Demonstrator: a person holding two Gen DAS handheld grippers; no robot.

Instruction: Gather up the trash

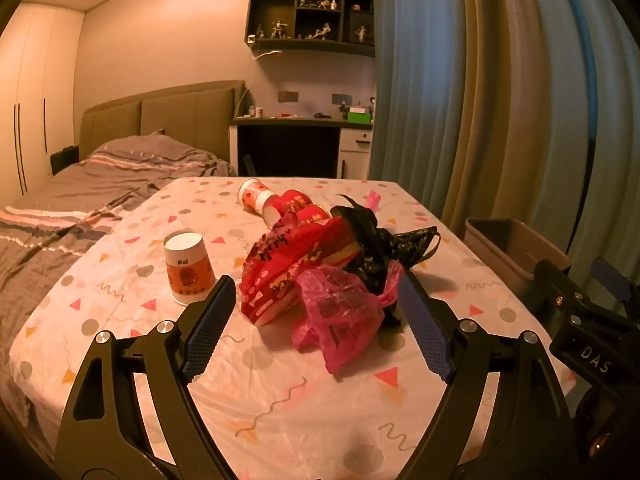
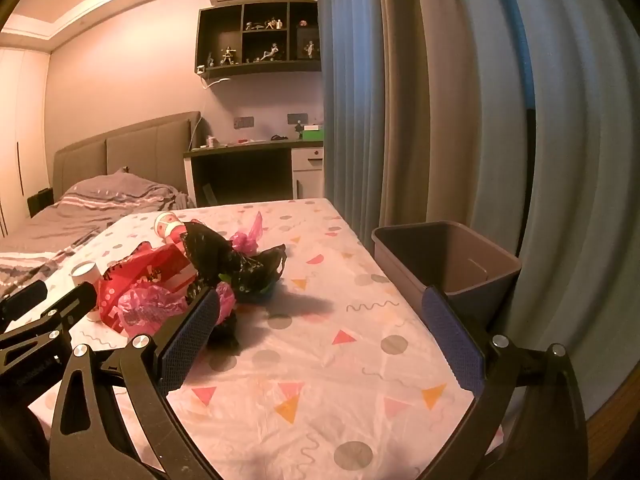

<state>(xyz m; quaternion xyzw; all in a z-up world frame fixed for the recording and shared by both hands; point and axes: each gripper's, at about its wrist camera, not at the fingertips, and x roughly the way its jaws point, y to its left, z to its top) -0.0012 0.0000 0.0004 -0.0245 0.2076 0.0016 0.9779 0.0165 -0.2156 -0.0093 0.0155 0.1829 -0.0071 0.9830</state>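
Spreading across a patterned worktop: crumpled bags heaped centrally, long axis running toward 1 o'clock, cup standing at 10, bin waiting at 3. Hovering short, left gripper and right gripper jaws gaping, gripping nothing.

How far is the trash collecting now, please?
Nothing looks collected yet: the bin appears empty. Both grippers, left and right, are open and hold nothing. The red bag, pink bag, black bag and upright cup remain on the table.

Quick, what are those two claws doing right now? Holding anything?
Left gripper: open, holding nothing; the pink bag lies between its fingers.
Right gripper: open, empty.
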